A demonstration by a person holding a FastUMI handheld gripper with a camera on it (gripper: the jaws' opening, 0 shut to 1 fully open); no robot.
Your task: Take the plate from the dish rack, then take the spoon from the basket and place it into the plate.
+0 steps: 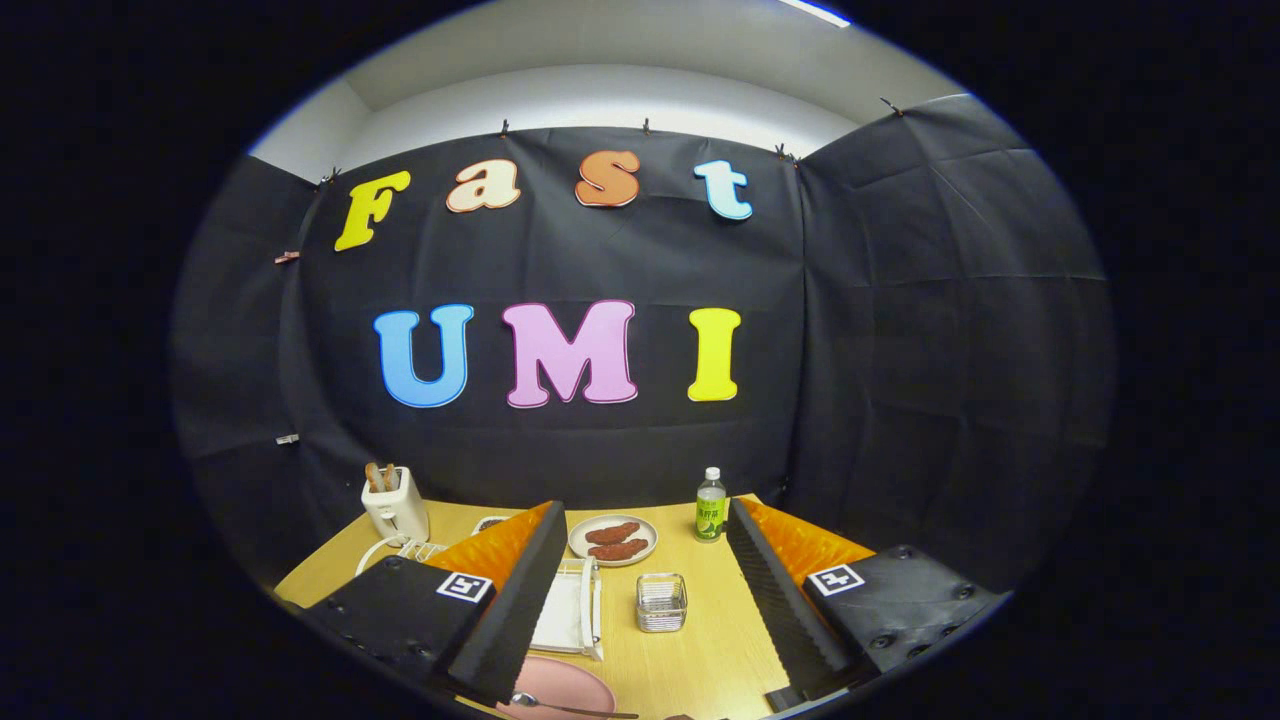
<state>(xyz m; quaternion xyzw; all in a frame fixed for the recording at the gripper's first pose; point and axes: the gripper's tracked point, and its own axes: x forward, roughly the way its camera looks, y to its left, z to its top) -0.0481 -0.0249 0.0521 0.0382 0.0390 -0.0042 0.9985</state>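
Note:
A pink plate (560, 688) lies flat on the wooden table (700, 650), low between my fingers and close to the left one. A metal spoon (565, 707) rests across its near side, handle pointing right. Just beyond the plate stands the white dish rack (572, 612), partly hidden by the left finger. The small wire basket (661, 602) sits to the rack's right, and I see nothing inside it. My gripper (645, 510) is open and raised above the table, its fingers spread wide with nothing between them.
Further back, a white plate with two brown sausages (612, 540) sits on the table. A green bottle (710, 505) stands to its right, near the booth wall. At the back left is a white toaster (395, 505) holding toast, its cord trailing forward.

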